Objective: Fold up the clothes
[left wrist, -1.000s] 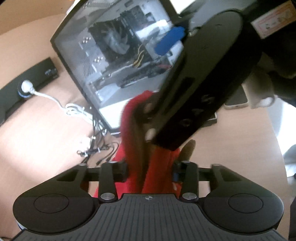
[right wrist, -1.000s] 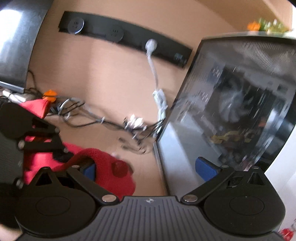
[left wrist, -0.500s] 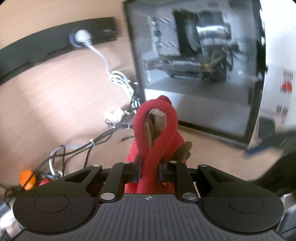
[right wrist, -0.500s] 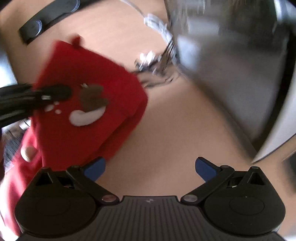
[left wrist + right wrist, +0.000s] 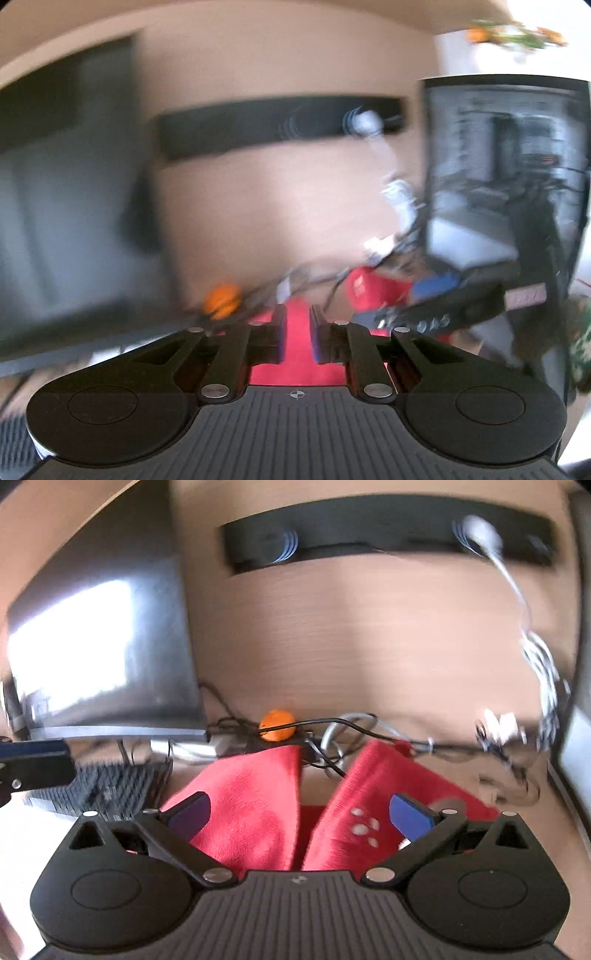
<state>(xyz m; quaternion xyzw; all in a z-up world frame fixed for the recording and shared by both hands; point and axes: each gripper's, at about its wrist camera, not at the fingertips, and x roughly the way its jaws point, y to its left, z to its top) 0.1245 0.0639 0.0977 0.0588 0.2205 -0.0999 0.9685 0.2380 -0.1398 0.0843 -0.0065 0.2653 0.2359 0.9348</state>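
Jaws of the left gripper (image 5: 296, 332) stand nearly together, red cloth showing in the slit (gripped or merely behind, I cannot tell). Rightward, the right gripper (image 5: 299, 812) hangs wide apart over the red garment (image 5: 258, 805), whose two flaps lie near the cables (image 5: 332, 734). Folding looks barely begun.

A light wooden table (image 5: 369, 635) fills the view, with daylight glaring off a dark monitor (image 5: 99, 646) at the left. A black socket strip (image 5: 369, 528) runs along the back, above tangled cables (image 5: 347, 734). A glass-sided computer case (image 5: 506, 166) stands at the right.
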